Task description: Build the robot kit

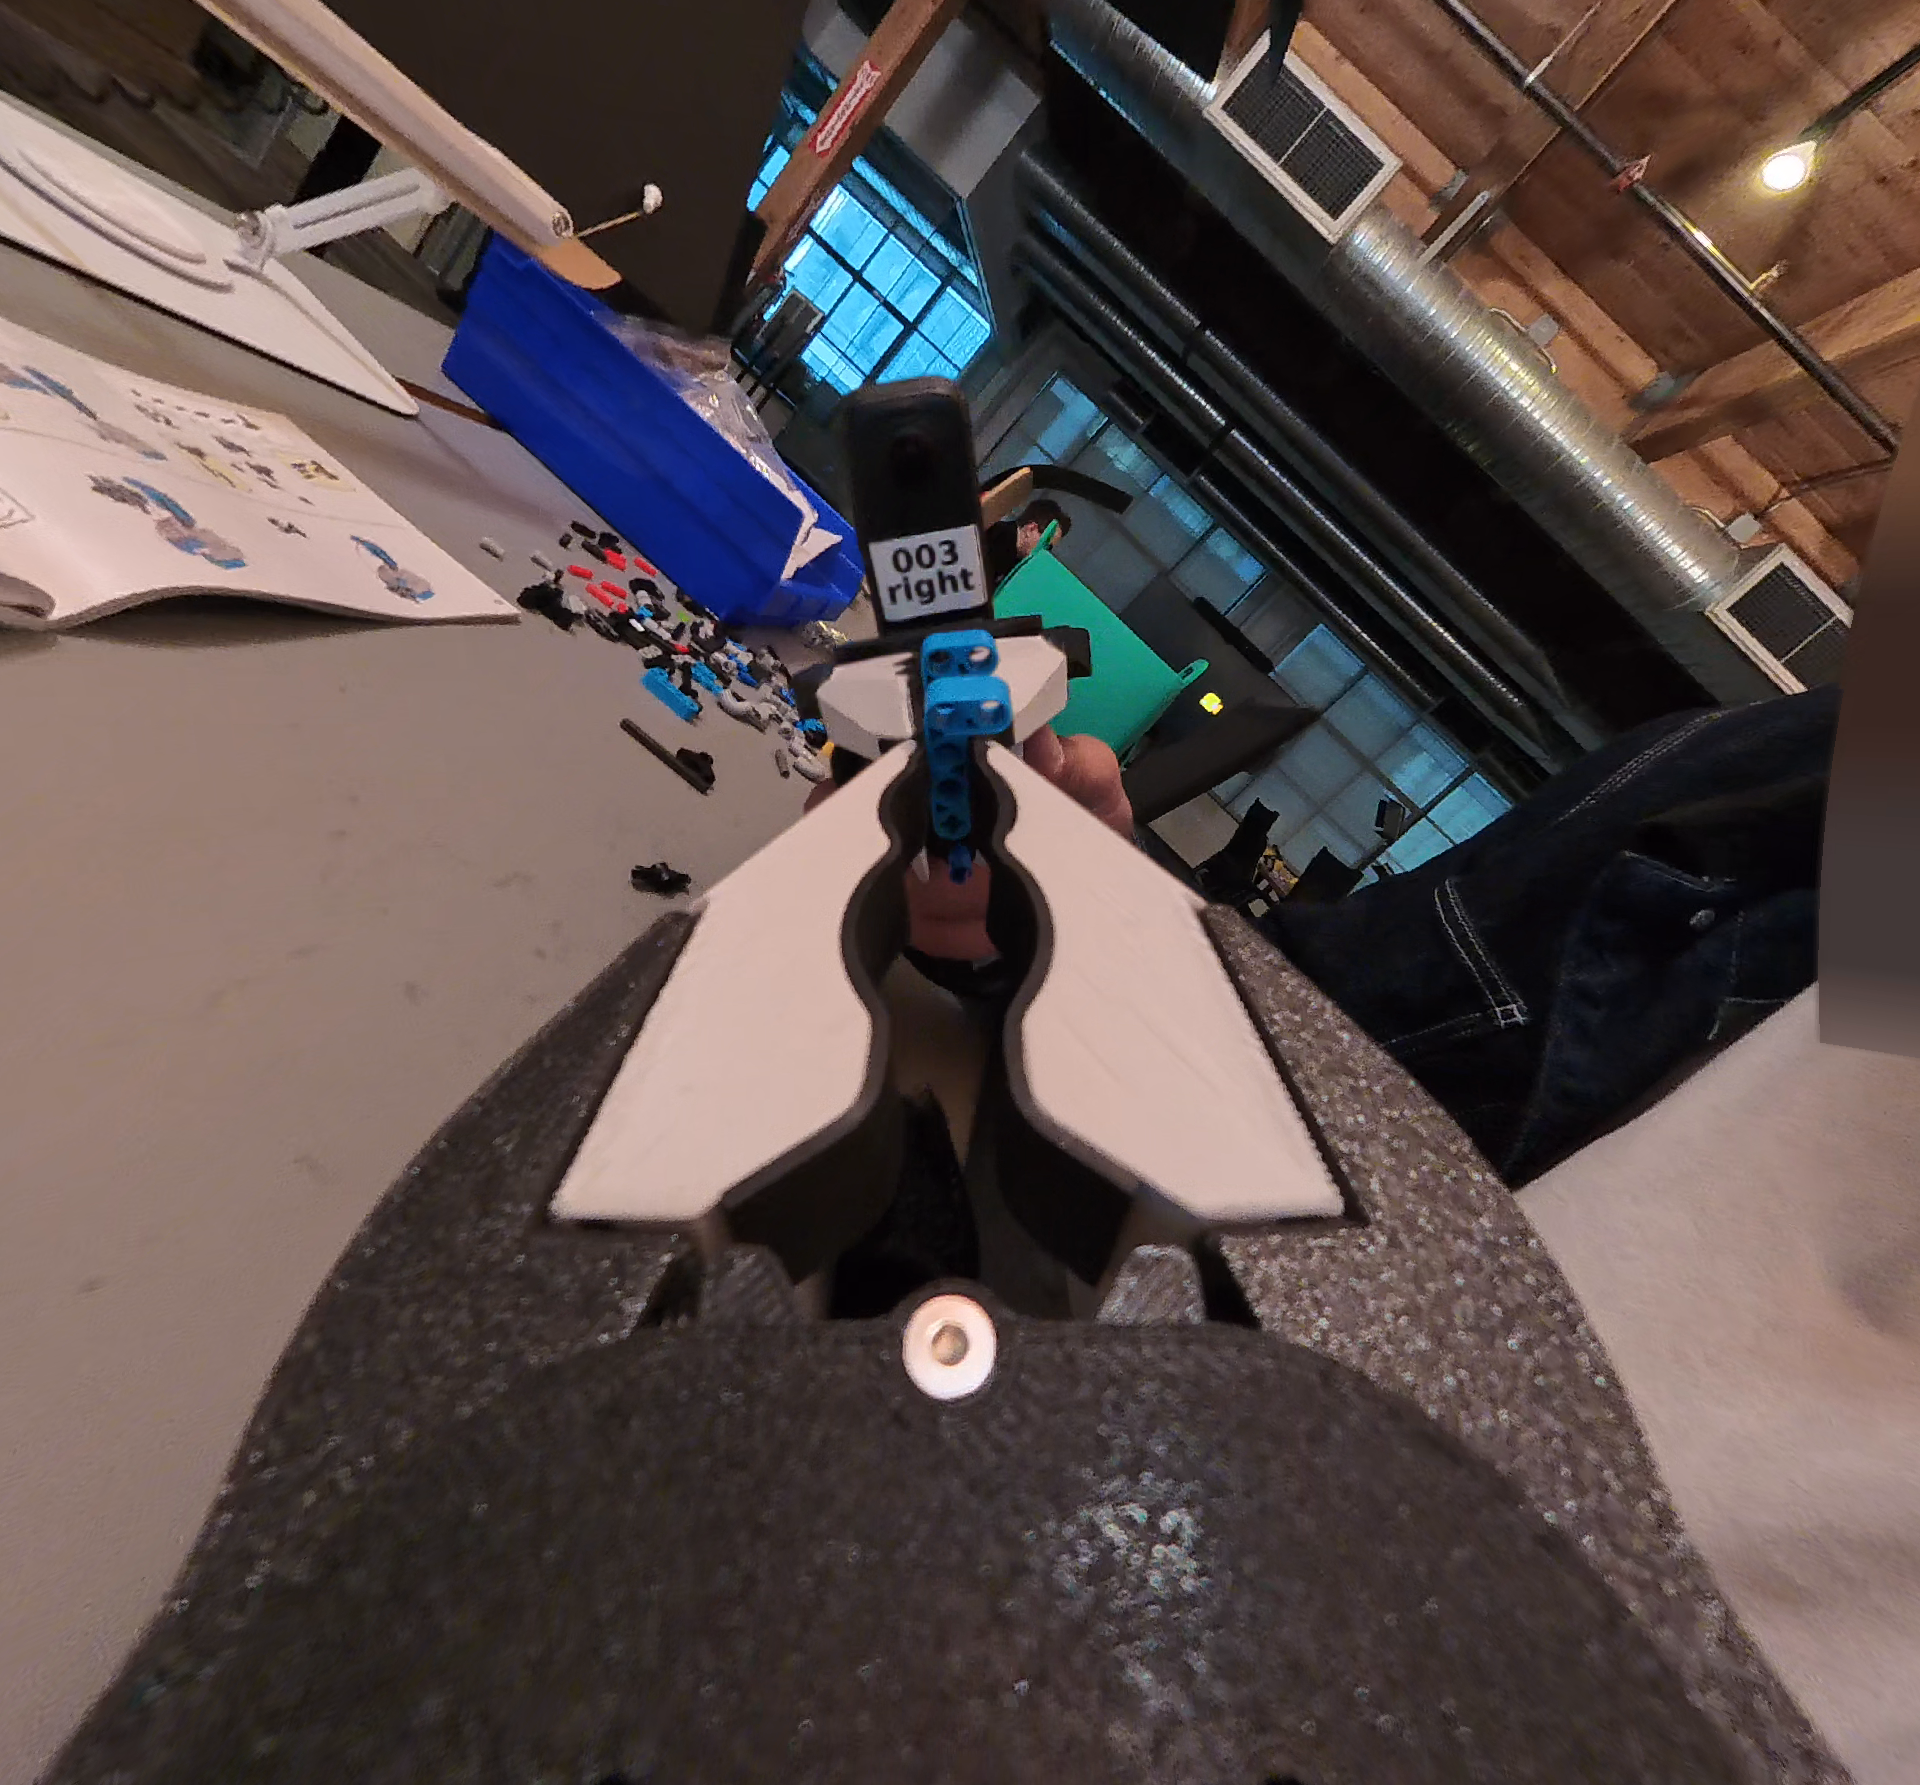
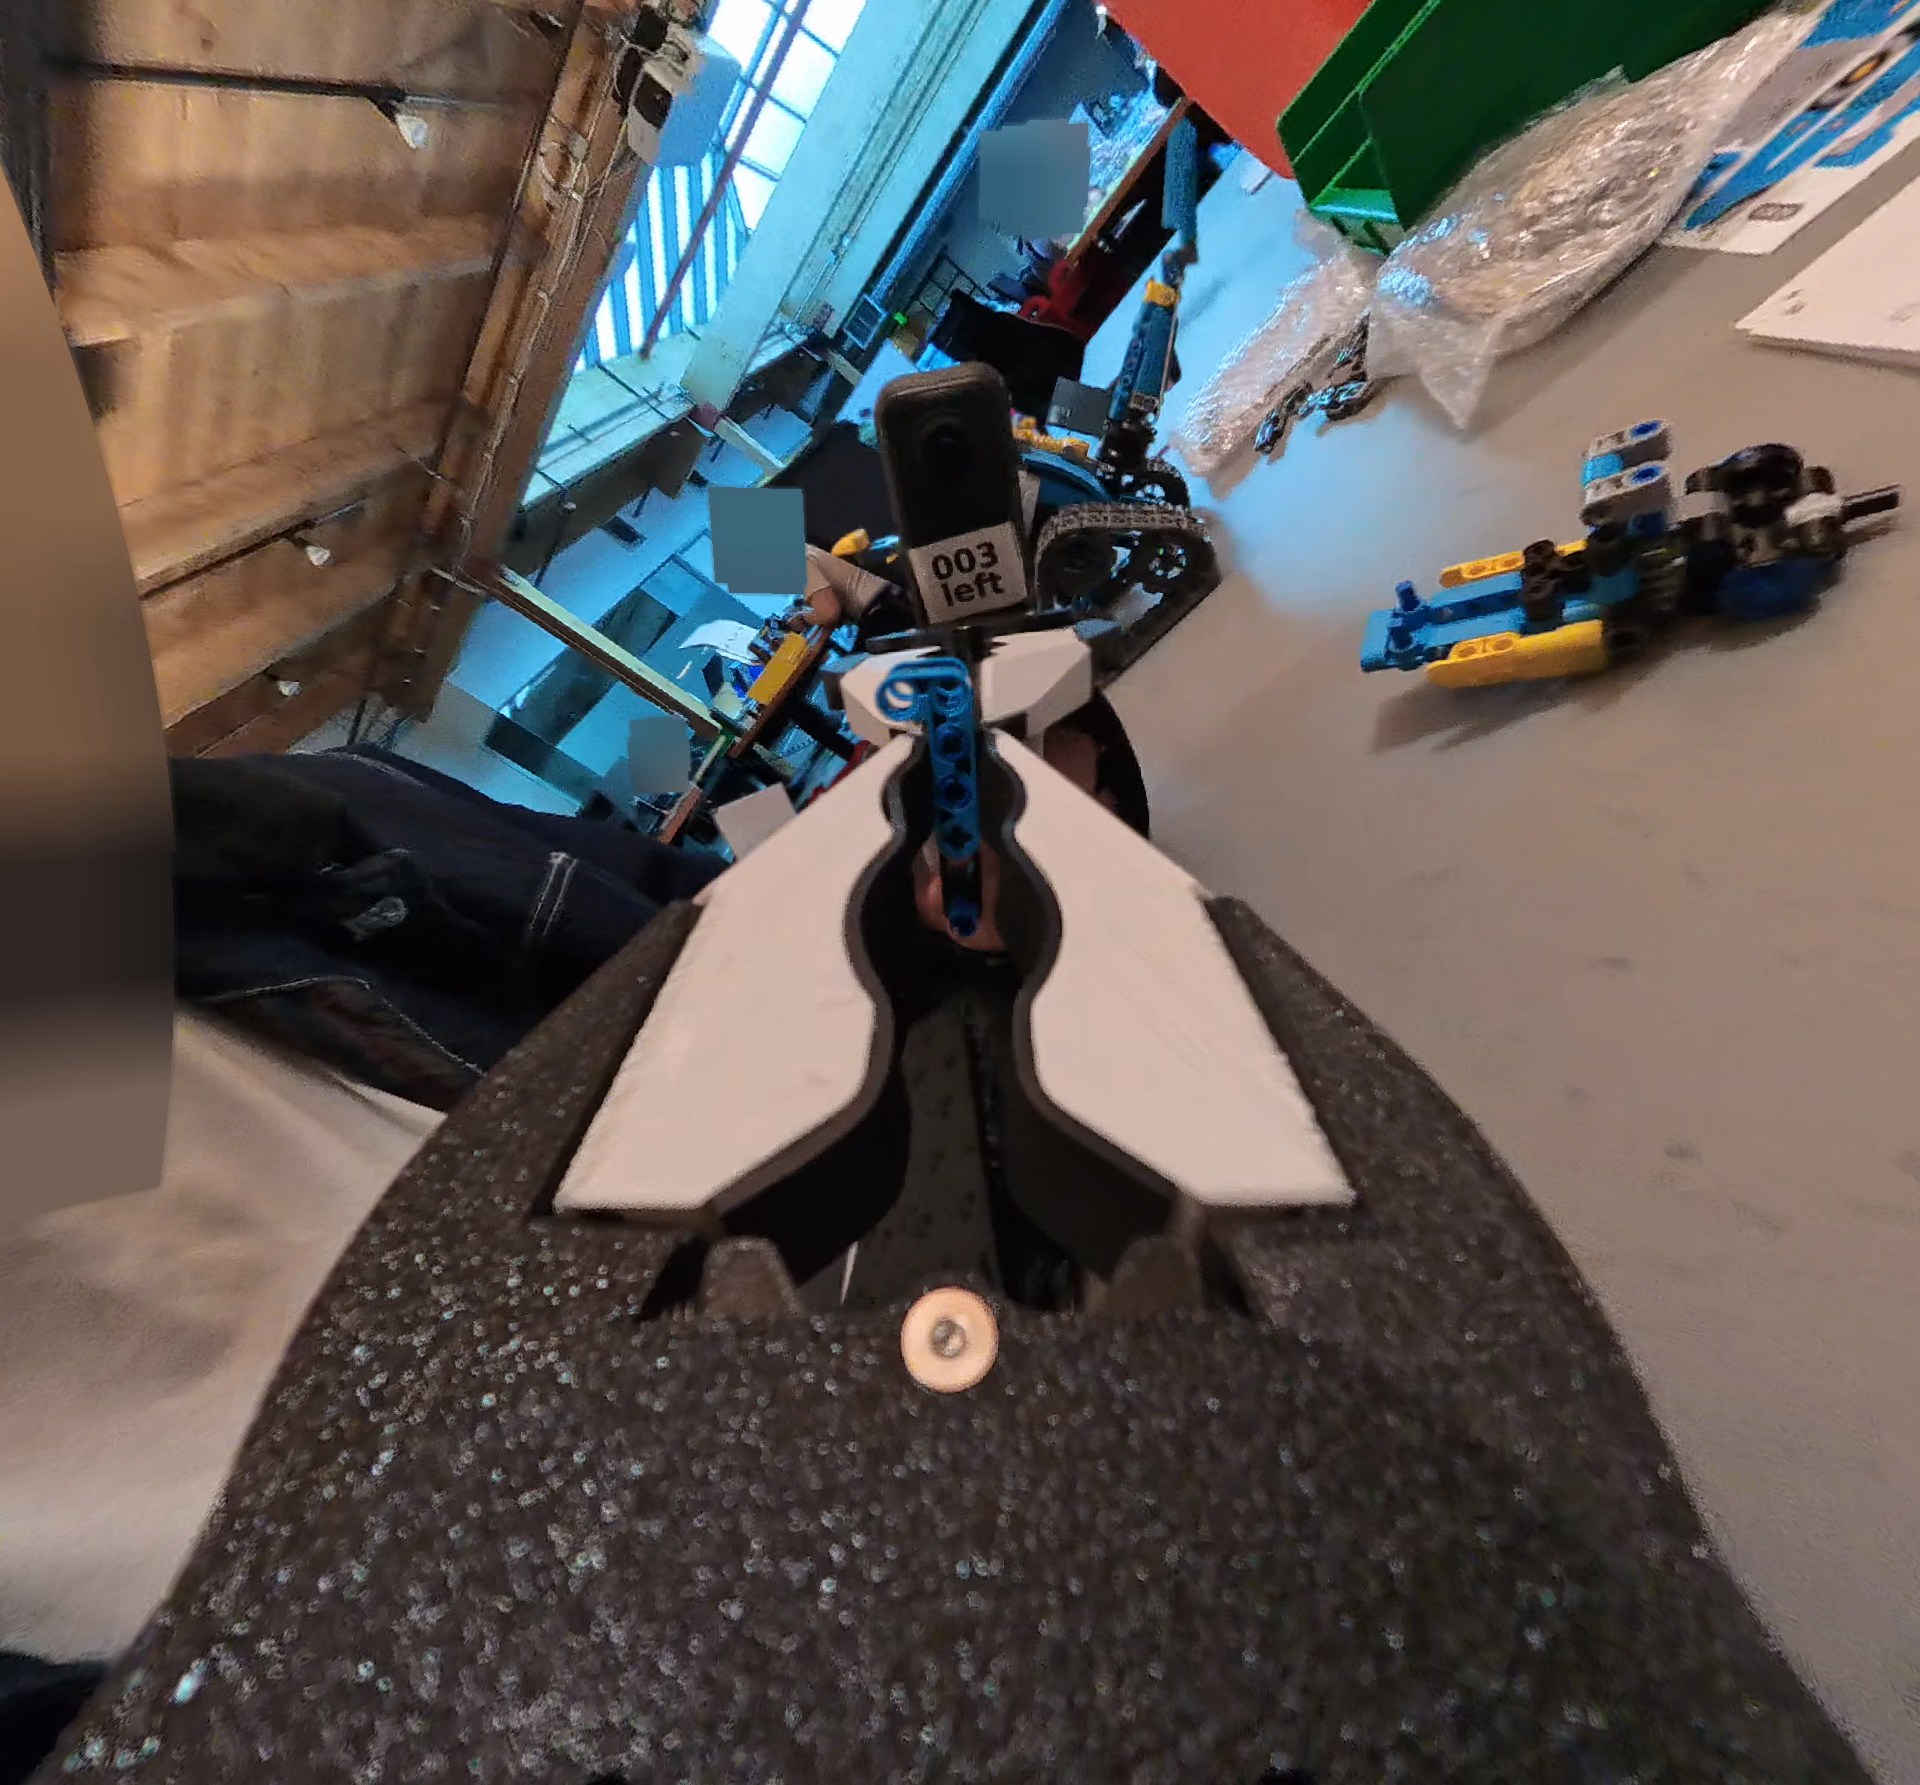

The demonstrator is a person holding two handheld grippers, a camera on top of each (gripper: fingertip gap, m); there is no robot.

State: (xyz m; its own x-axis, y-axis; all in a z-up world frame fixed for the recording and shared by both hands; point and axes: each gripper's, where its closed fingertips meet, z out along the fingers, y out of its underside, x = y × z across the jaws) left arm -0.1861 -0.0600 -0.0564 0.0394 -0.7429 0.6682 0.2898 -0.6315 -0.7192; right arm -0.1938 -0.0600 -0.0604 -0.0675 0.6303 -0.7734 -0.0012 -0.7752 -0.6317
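Both claws face each other tip to tip above the grey worktop (image 1: pixel 260 904), the left claw (image 1: pixel 951 779) and right claw (image 2: pixel 951 779) each narrowed onto one blue beam assembly (image 1: pixel 961 727). Left wrist view alone shows loose pieces (image 1: pixel 665 634) at 10 o'clock; right wrist view alone shows a half-built model (image 2: pixel 1621 572) at 2 o'clock.

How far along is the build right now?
Done: a blue-and-yellow assembly lies set aside. In hand: the left hand-held gripper and right hand-held gripper both clamp blue beams, tip to tip. Left: a loose parts pile beside the blue bin.
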